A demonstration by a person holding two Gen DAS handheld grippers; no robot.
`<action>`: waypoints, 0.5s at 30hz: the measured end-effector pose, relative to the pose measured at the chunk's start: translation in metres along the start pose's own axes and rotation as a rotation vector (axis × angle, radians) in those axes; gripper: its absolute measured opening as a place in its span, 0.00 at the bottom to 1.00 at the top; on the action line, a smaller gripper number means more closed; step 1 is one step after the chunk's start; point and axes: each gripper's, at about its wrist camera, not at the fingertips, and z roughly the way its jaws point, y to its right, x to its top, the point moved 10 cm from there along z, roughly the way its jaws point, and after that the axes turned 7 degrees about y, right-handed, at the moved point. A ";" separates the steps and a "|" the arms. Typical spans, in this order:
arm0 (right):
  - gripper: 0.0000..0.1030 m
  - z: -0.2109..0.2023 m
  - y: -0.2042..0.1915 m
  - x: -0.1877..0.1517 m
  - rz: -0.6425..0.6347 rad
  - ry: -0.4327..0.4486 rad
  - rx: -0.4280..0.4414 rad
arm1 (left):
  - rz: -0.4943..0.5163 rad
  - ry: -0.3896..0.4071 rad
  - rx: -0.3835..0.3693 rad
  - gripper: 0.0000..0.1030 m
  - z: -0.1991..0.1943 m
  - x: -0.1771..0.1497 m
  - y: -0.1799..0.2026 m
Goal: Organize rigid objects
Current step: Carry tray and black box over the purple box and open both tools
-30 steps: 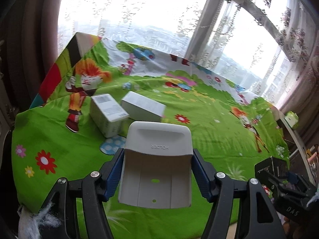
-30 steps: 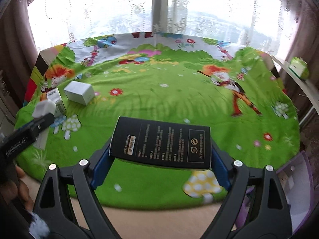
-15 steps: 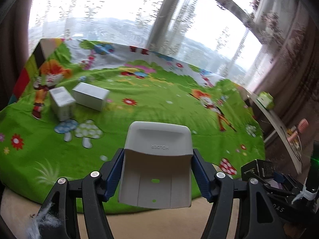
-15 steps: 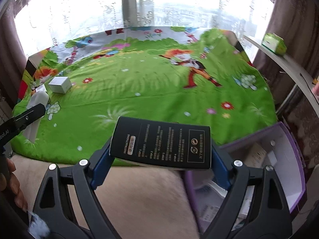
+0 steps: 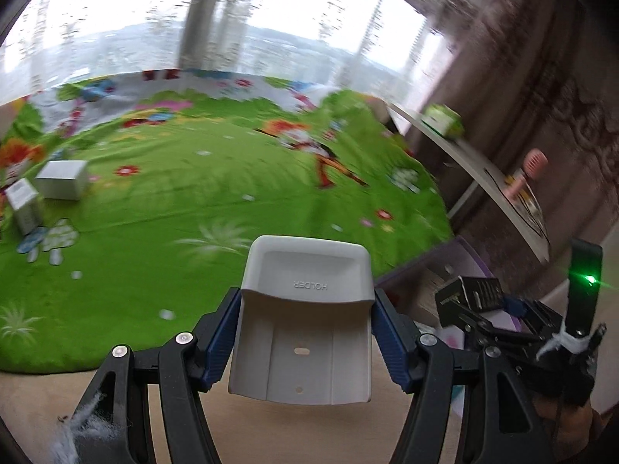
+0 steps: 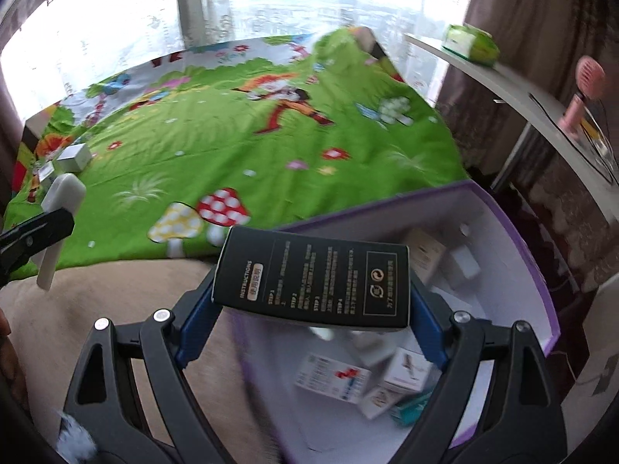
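Observation:
My left gripper (image 5: 305, 342) is shut on a white plastic holder (image 5: 305, 321), held above the beige floor beside the bed's near edge. My right gripper (image 6: 311, 311) is shut on a black instruction box (image 6: 313, 280), held over the open purple storage box (image 6: 537, 270), which holds several small white cartons (image 6: 332, 379). In the left wrist view the right gripper with the black box (image 5: 472, 294) is at the right. Two white boxes (image 5: 62, 179) (image 5: 25, 205) sit on the green bedspread (image 5: 193, 201) at the far left.
A white shelf (image 6: 514, 89) at the right carries a green packet (image 6: 470, 44) and a pink handheld fan (image 6: 584, 89). Curtains and a bright window lie behind the bed. Beige carpet (image 6: 96, 290) lies between bed and storage box.
Both grippers swung right and away from the two white boxes on the bed. The right gripper with the black box came over the open purple storage box.

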 end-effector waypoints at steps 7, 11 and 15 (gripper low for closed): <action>0.86 -0.004 0.049 -0.002 0.078 0.020 -0.057 | 0.098 -0.066 -0.079 0.64 0.012 -0.017 0.052; 0.86 -0.005 0.070 0.000 0.102 0.028 -0.090 | 0.139 -0.092 -0.124 0.64 0.015 -0.026 0.076; 0.87 -0.006 0.085 0.000 0.117 0.027 -0.120 | 0.181 -0.104 -0.176 0.64 0.015 -0.033 0.098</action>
